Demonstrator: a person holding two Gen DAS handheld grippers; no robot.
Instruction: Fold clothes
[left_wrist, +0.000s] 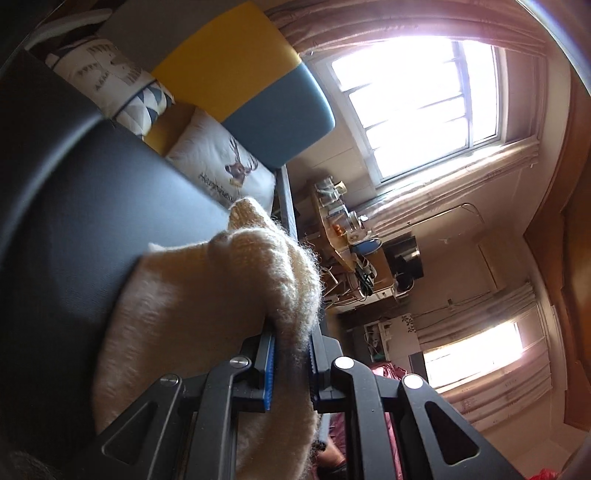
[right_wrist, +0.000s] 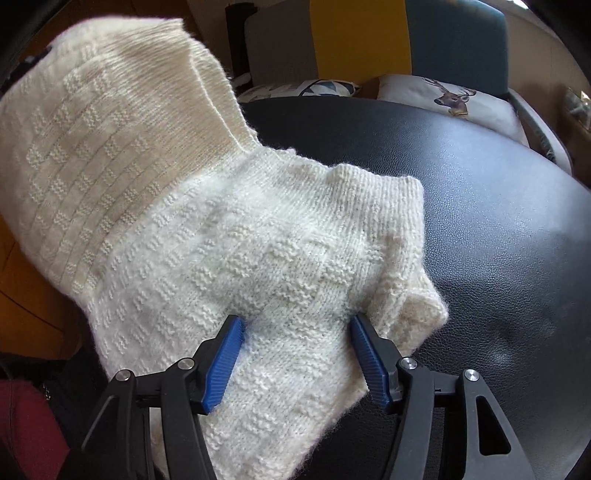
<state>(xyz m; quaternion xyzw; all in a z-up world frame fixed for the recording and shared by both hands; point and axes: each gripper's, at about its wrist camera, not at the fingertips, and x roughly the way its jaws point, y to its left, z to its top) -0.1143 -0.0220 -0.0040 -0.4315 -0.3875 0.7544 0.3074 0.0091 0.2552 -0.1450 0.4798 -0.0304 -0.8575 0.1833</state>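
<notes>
Cream knit sweater (right_wrist: 207, 236) lies across the black leather seat (right_wrist: 498, 229), one part clamped in the left gripper (left_wrist: 290, 363) and lifted. The right gripper (right_wrist: 297, 354) straddles a fold, apparently not pinching; if so, the lift could drag the fold askew.

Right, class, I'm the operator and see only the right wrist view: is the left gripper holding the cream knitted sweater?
Observer: Yes, the left gripper is shut on a bunched fold of the cream knitted sweater.
Operator: Is that fold lying flat?
Observer: No, it humps up from the black leather-look surface.
Operator: What's beyond it?
Observer: A cluttered wooden table beside a bright window.
</notes>
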